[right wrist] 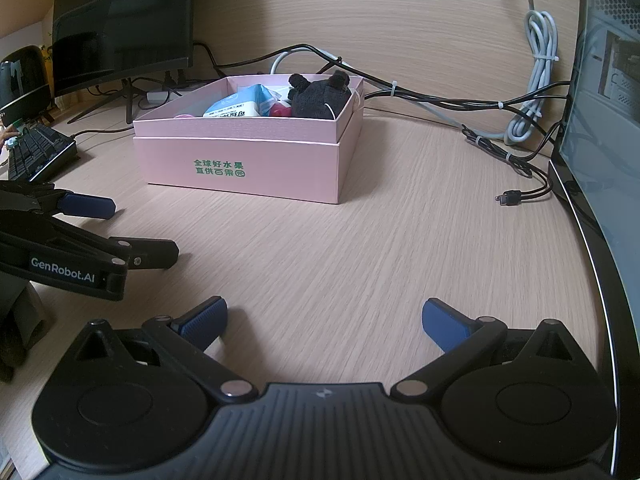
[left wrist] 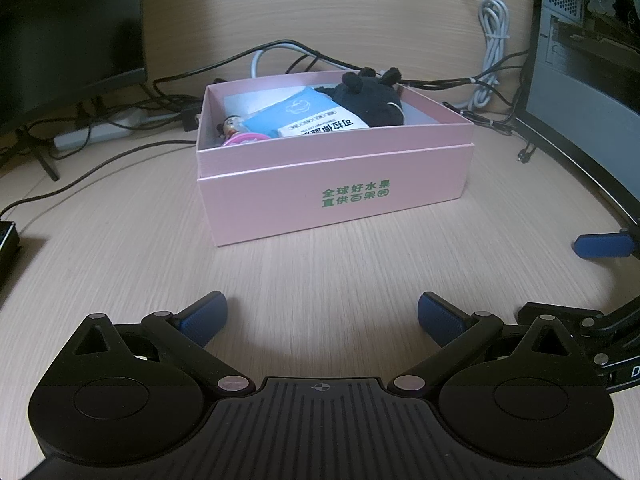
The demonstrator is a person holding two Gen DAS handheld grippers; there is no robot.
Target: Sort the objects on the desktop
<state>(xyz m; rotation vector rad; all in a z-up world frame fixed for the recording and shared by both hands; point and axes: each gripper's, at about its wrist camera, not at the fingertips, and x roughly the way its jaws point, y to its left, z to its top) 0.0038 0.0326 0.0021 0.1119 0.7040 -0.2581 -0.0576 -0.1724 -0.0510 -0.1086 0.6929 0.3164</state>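
A pink box [left wrist: 332, 184] with green print stands on the wooden desk, its lid nested under it. Inside lie a black plush toy [left wrist: 366, 98], a blue-and-white tissue pack [left wrist: 308, 114], a small figure and a pink round item [left wrist: 244, 139]. In the right wrist view the same pink box [right wrist: 248, 164] holds the plush toy [right wrist: 318, 96], the tissue pack [right wrist: 240, 105] and a red item [right wrist: 279, 110]. My left gripper [left wrist: 322, 316] is open and empty, well short of the box. My right gripper [right wrist: 324, 320] is open and empty too, to the box's front right.
A monitor [right wrist: 120, 20] on a stand and a keyboard [right wrist: 36, 152] sit at the left. Black and grey cables [right wrist: 480, 112] run behind the box. A computer case [left wrist: 592, 60] stands at the right. A loose plug [right wrist: 510, 198] lies near the case.
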